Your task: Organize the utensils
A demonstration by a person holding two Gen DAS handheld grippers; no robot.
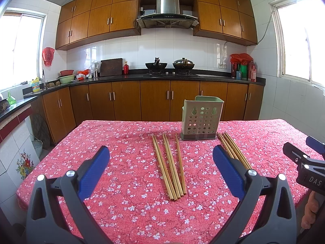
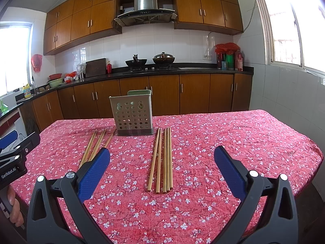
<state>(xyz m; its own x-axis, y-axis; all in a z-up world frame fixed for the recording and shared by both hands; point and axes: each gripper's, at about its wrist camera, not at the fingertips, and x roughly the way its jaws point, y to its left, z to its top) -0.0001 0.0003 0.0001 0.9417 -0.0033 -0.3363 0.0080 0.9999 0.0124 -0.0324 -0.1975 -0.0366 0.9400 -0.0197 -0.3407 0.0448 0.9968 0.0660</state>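
Both tongs [image 1: 161,158] [image 2: 162,158] gape above chopsticks [image 1: 170,166] near holder [image 1: 200,120].

Right group of chopsticks [image 1: 233,151]: near ends hidden behind a blue pad of the left gripper [image 1: 161,169] in the left wrist view. Left group of chopsticks [image 2: 95,144]: near ends likewise covered by the right gripper [image 2: 162,171] pad in the right wrist view. Utensil holder [image 2: 133,116]: interior not visible. Each gripper body cut off by the bottom edge. Person's hand [image 1: 309,213]: only fingers show at the frame edge. Countertop bottle labels: too small to read.
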